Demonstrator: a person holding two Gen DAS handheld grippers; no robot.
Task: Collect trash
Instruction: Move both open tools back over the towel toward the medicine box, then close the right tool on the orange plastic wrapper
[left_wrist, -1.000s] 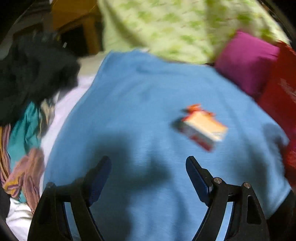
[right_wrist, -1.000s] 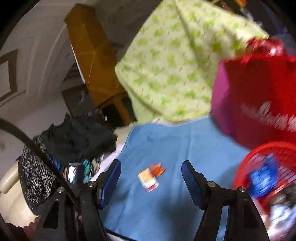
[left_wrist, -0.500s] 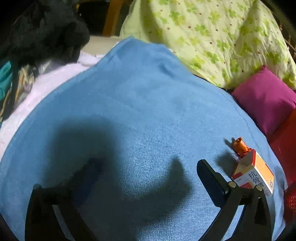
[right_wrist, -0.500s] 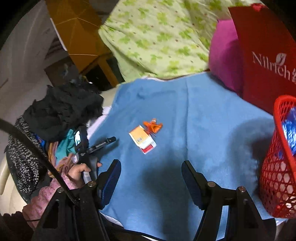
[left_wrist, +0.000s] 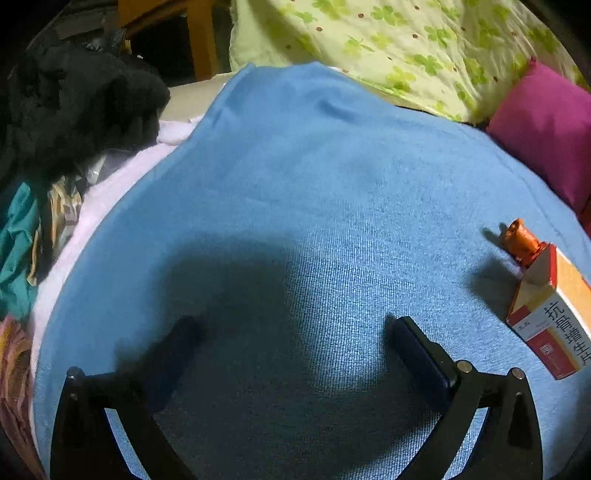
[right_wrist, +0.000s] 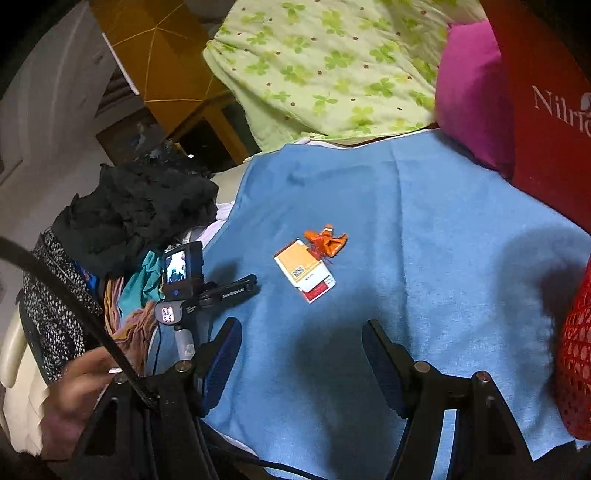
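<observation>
A small orange, white and red carton (right_wrist: 304, 271) lies on the blue cloth (right_wrist: 424, 221), with a crumpled orange wrapper (right_wrist: 327, 242) touching its far end. My right gripper (right_wrist: 301, 343) hovers open just short of the carton, nothing between its fingers. In the left wrist view the carton (left_wrist: 550, 310) and the wrapper (left_wrist: 519, 240) sit at the right edge, outside the jaws. My left gripper (left_wrist: 295, 332) is wide open low over bare blue cloth (left_wrist: 314, 184). From the right wrist view, the left gripper (right_wrist: 243, 288) is to the left of the carton.
A red mesh basket (right_wrist: 576, 369) stands at the right edge, with a red bag (right_wrist: 546, 110) and a magenta pillow (right_wrist: 472, 99) behind it. A green clover quilt (right_wrist: 325, 66) lies at the back. Black and coloured clothes (right_wrist: 140, 206) are piled on the left, near a person's hand (right_wrist: 77, 387).
Both grippers sank toward the blue cloth. The left jaws spread wider, and the carton slid from the middle to the right edge of that view. The left gripper came into the right view.
</observation>
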